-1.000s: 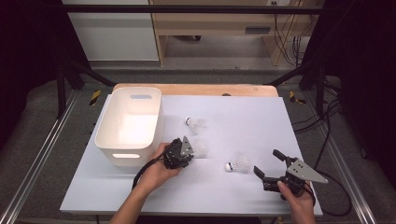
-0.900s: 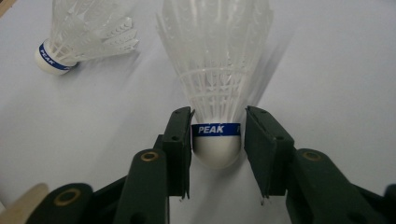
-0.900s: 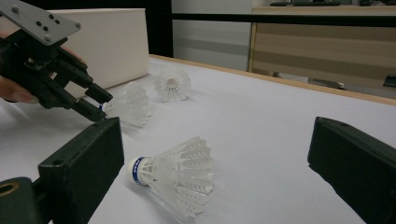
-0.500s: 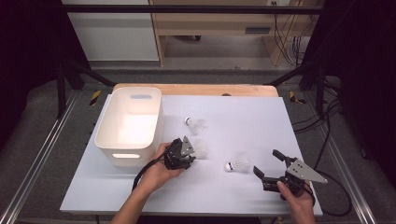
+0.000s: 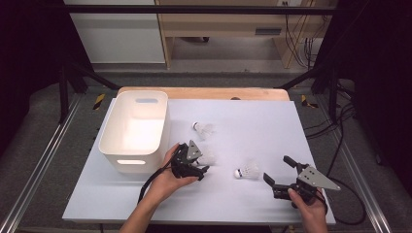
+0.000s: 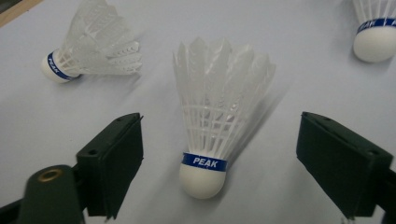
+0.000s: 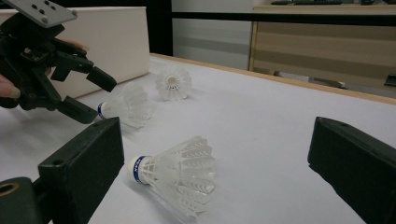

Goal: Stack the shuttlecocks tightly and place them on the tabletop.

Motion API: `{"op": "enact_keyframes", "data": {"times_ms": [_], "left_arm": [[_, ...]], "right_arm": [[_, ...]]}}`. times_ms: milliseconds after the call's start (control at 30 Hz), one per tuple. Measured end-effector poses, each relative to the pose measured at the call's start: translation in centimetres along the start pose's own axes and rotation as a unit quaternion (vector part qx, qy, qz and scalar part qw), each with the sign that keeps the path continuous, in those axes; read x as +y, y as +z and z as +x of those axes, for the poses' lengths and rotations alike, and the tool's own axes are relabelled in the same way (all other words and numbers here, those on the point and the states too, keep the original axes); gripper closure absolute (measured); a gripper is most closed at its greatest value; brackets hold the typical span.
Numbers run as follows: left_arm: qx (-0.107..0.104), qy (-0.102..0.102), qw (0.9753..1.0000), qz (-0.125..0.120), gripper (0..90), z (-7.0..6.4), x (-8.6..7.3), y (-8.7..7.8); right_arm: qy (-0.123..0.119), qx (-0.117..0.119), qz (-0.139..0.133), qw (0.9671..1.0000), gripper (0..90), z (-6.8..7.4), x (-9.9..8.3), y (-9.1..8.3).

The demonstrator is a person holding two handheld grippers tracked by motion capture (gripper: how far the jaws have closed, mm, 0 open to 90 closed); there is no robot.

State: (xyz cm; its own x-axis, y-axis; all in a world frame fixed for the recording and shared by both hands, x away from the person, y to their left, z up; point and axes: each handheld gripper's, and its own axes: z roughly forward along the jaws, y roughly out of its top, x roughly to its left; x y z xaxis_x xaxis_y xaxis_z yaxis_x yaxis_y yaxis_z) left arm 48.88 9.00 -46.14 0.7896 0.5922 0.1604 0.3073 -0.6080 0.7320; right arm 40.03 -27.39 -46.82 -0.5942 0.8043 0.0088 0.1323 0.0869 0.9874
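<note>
Three white shuttlecocks with blue bands lie on the white table [image 5: 291,126]. The middle shuttlecock [image 5: 210,158] [image 6: 219,121] rests between the jaws of my left gripper [image 5: 204,162] [image 6: 219,140], which is open around its cork end without touching it. A second shuttlecock [image 5: 248,171] [image 7: 177,170] lies on its side just ahead of my right gripper [image 5: 277,168] [image 7: 215,163], also open with nothing held. The third shuttlecock [image 5: 204,129] [image 6: 93,46] [image 7: 173,83] lies farther back.
A white plastic bin [image 5: 133,131] [image 7: 107,42] stands at the left of the table, right beside my left hand [image 5: 167,179]. A wooden strip [image 5: 204,92] runs along the table's far edge. Cables [image 5: 345,184] trail off the right side.
</note>
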Motion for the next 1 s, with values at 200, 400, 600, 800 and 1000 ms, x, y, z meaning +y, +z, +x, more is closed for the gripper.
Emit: {"op": "enact_keyframes", "data": {"times_ms": [200,400,600,800,1000], "left_arm": [[-0.003,-0.055,0.9973,-0.048,8.3,-0.5,-0.4,-0.9],[0.006,-0.100,0.9903,-0.097,6.9,-1.4,-1.5,-2.2],[0.019,-0.108,0.9857,-0.128,7.0,-2.8,-2.8,-3.4],[0.020,-0.113,0.9823,-0.148,6.9,-3.8,-4.0,-4.5],[0.029,-0.110,0.9780,-0.175,6.9,-4.9,-5.3,-5.6]], "right_arm": [[0.000,-0.001,0.003,1.0000,4.0,0.0,0.0,0.0],[-0.005,-0.001,0.008,1.0000,3.9,0.2,-0.1,0.2],[-0.003,-0.005,0.017,0.9998,3.6,0.1,-0.2,0.4],[-0.002,-0.015,0.041,0.9990,4.2,-0.1,-0.4,0.6],[-0.006,-0.012,0.062,0.9980,4.9,0.3,-0.5,0.8]]}}
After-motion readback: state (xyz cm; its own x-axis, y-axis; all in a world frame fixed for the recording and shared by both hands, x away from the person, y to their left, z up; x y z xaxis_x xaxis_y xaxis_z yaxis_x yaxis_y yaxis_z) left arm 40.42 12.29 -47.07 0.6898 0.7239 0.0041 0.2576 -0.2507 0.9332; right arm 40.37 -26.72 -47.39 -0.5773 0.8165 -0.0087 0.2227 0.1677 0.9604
